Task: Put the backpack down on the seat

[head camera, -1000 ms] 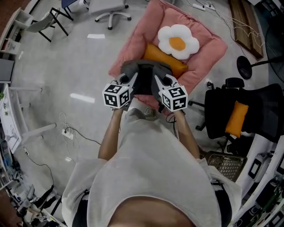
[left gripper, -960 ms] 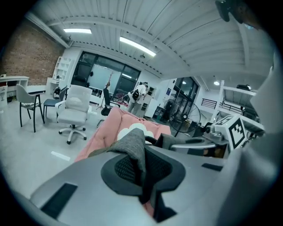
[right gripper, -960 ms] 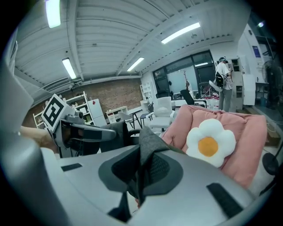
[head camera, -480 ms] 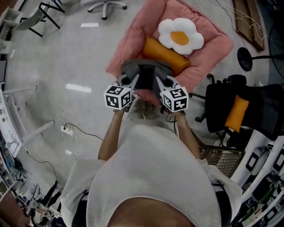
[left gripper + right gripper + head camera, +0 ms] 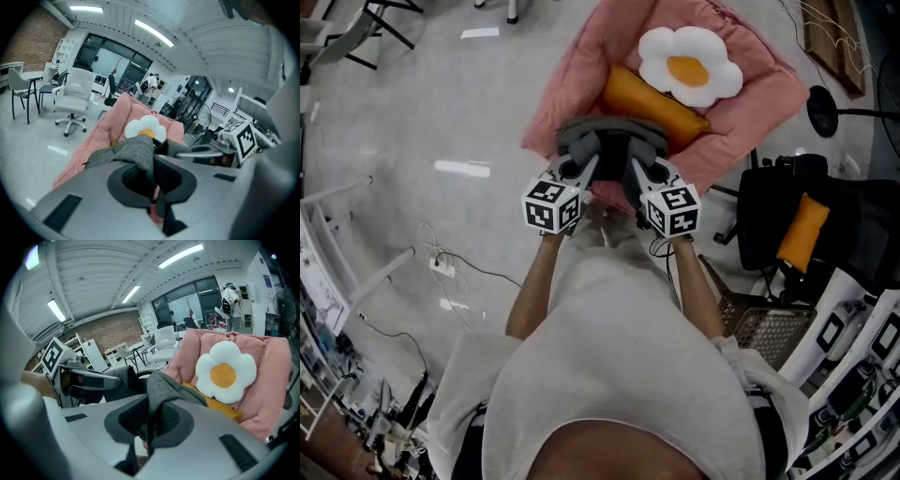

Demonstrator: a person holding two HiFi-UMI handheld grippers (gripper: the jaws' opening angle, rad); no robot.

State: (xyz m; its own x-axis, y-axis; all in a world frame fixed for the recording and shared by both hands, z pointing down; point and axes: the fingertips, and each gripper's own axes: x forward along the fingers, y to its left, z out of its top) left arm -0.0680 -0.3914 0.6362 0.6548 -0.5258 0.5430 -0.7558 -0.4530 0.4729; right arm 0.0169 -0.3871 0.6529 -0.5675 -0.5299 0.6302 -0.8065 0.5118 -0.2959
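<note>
A grey backpack (image 5: 609, 141) hangs between my two grippers, over the near edge of the pink padded seat (image 5: 572, 84). My left gripper (image 5: 578, 169) is shut on a fold of its grey fabric (image 5: 136, 152). My right gripper (image 5: 639, 171) is shut on another fold (image 5: 164, 387) on the other side. A white flower pillow (image 5: 689, 67) with a yellow centre and an orange bolster (image 5: 652, 103) lie further back on the seat. The backpack's underside is hidden, so I cannot tell whether it touches the seat.
A black office chair (image 5: 811, 230) with an orange cushion stands to the right, with a wire basket (image 5: 759, 328) near it. Cables and a power strip (image 5: 441, 267) lie on the floor at left. A white swivel chair (image 5: 75, 101) stands beyond the seat.
Both grippers have sunk together with the backpack, which now sits closer to the pink seat's near edge. Both grips are unchanged.
</note>
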